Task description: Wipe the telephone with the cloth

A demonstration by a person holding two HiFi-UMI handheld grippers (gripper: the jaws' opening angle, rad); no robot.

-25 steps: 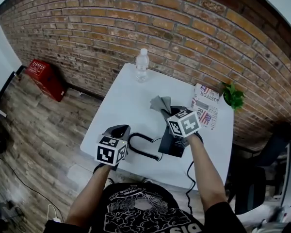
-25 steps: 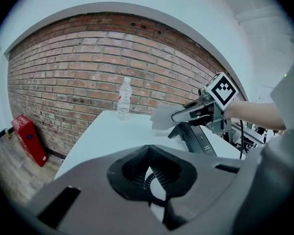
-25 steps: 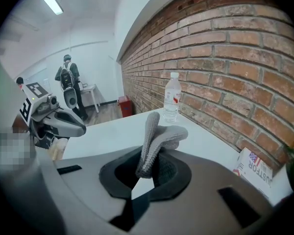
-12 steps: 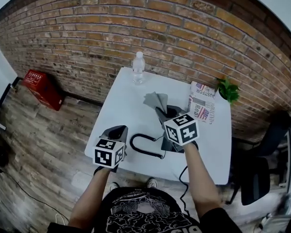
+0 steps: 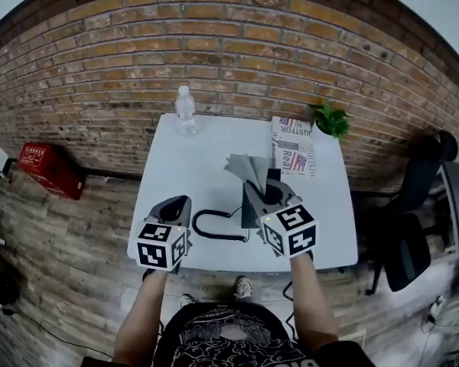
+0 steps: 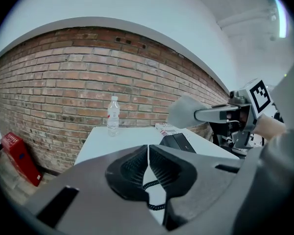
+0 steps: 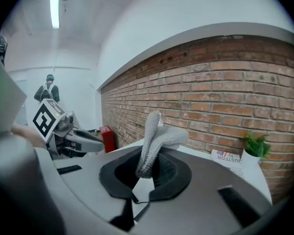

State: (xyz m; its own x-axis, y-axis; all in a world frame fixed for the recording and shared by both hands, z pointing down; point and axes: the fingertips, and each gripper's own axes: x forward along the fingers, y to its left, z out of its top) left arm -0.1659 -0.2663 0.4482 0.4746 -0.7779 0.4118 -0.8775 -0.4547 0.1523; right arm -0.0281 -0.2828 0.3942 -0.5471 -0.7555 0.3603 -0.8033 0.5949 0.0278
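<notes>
A black telephone (image 5: 249, 211) lies on the white table (image 5: 199, 167), its coiled cord (image 5: 214, 226) looping to the left. My right gripper (image 5: 266, 192) hovers over the phone, shut on a grey cloth (image 5: 247, 167) that sticks out past the jaws toward the wall. In the right gripper view the cloth (image 7: 154, 141) stands up folded between the pads. My left gripper (image 5: 176, 203) is at the table's near left, beside the cord, shut with nothing in it. From the left gripper view, the phone (image 6: 179, 142) lies ahead to the right, with the cloth (image 6: 186, 110) above it.
A water bottle (image 5: 185, 112) stands at the table's far edge by the brick wall. A newspaper (image 5: 292, 147) and a small potted plant (image 5: 330, 119) occupy the far right corner. A red crate (image 5: 50, 170) sits on the floor at left and a black chair (image 5: 413, 228) at right.
The head view has swung so the table sits more squarely. My right gripper with the cloth has drawn back toward the phone's near end. The left gripper stays by the cord.
</notes>
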